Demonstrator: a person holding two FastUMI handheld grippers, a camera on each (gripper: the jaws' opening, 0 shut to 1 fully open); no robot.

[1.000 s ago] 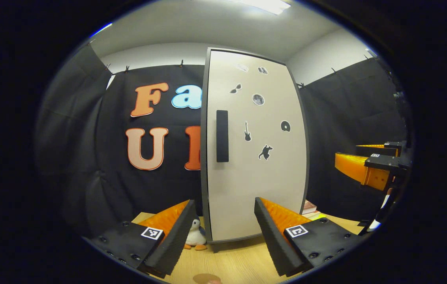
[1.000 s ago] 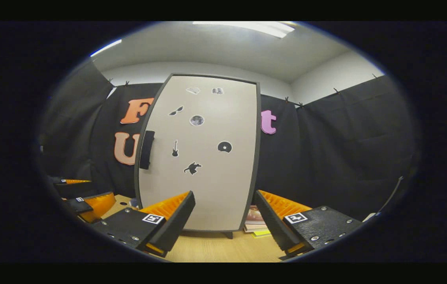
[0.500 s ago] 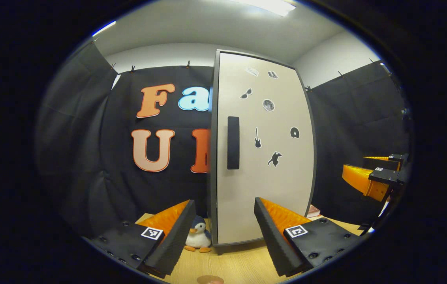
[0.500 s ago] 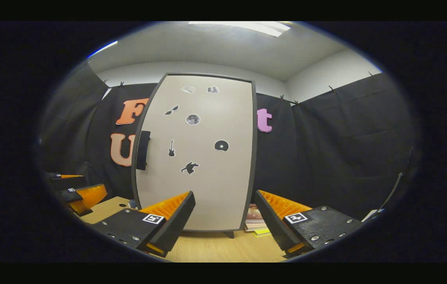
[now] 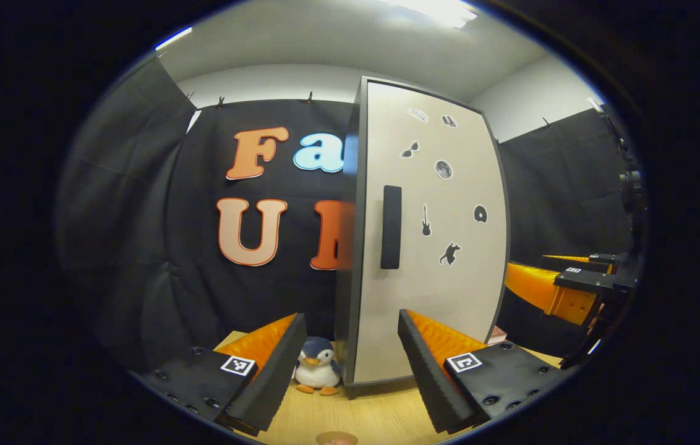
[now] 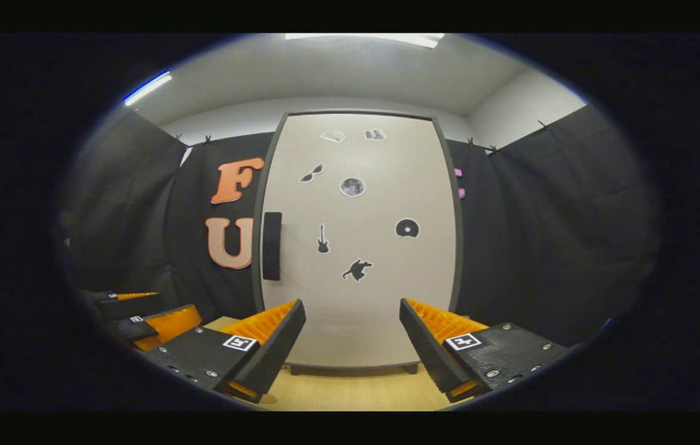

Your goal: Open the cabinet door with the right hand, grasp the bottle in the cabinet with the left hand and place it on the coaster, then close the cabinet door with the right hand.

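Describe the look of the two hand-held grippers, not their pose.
Each hand-held gripper is a two-finger tool: the left hand-held gripper and right hand-held gripper have long wedge-shaped fingers with ribbed inner faces. Each finger sits on a black block studded with screws and carrying a small square black-and-white marker. No cables or sleeves can be made out.

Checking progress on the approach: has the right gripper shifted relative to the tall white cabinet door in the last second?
Yes. In the right gripper view the white cabinet door has gone from left of centre to centred between the right gripper fingers, so it swung to face the door.
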